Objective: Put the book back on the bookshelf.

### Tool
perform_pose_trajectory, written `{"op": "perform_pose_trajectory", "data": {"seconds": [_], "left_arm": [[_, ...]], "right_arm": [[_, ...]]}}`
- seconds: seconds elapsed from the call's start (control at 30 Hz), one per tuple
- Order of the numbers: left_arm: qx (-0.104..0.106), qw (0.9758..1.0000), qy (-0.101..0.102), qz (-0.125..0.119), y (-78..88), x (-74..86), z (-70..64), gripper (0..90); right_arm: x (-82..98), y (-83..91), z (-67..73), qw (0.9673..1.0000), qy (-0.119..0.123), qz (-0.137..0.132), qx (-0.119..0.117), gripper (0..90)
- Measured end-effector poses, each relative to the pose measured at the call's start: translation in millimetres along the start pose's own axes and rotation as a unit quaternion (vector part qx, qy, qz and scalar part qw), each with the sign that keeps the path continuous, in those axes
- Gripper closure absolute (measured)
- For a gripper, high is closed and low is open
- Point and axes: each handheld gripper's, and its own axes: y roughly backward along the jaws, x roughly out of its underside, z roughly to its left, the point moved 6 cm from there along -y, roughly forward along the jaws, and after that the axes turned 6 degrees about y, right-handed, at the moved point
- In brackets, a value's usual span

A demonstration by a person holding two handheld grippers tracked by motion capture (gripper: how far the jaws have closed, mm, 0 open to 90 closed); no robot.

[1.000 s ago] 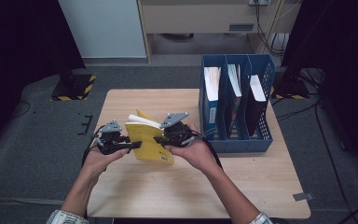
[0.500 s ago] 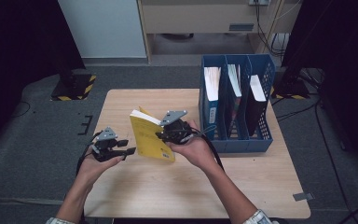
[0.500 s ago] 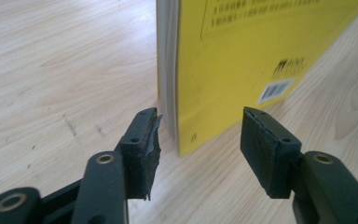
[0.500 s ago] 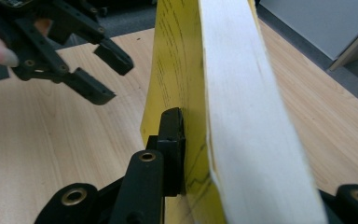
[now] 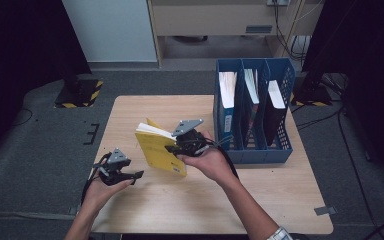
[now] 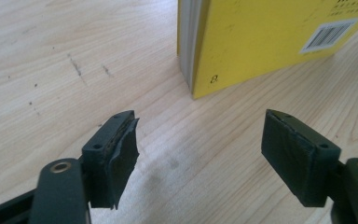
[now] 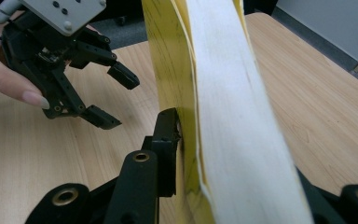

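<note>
A thick yellow paperback book (image 5: 156,150) stands tilted on the wooden table (image 5: 260,200), one lower corner touching the wood. My right gripper (image 5: 176,148) is shut on its edge from the right; in the right gripper view one pad (image 7: 168,133) presses the yellow cover (image 7: 170,70) and the white page block (image 7: 233,121) hides the other jaw. My left gripper (image 5: 136,175) hovers low at the front left, a short way from the book. Its jaws have just been opening and stand open (image 6: 200,135) over bare wood, the book's spine corner (image 6: 261,42) ahead of them.
A blue three-slot file rack (image 5: 252,150) stands at the table's right, with a book or folder upright in each slot. In the right gripper view, my left gripper (image 7: 119,98) and its hand are at the upper left. Dark floor surrounds the table.
My left gripper has come off the book's left edge, opened, and moved left, down and toward the person. The right gripper has stayed put, holding the book.
</note>
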Motion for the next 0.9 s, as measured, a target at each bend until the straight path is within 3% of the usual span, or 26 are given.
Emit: {"op": "perform_pose_trajectory", "data": {"seconds": [0.23, 0.43, 0.6, 0.9], "left_arm": [[-0.003, 0.9999, 0.007, 0.015, -5.7, 8.2, 1.8, 16.8], [0.002, 0.9999, 0.010, 0.013, -5.4, 10.2, 2.5, 13.6], [0.011, 0.9998, 0.014, 0.010, -5.1, 11.2, 3.8, 9.0], [0.009, 0.9997, 0.019, 0.014, -5.6, 14.6, 8.5, 8.8]], "right_arm": [[-5.3, -1.0, 1.0, 0.9999, -0.004, -0.005, -0.010, 67.0], [-8.2, -3.6, 0.9, 0.9998, -0.005, 0.002, -0.021, 65.9], [-9.2, -6.6, 0.2, 0.9997, -0.013, 0.002, -0.022, 70.1], [-9.1, -6.8, -4.9, 0.9995, -0.022, 0.007, -0.020, 74.6]]}}
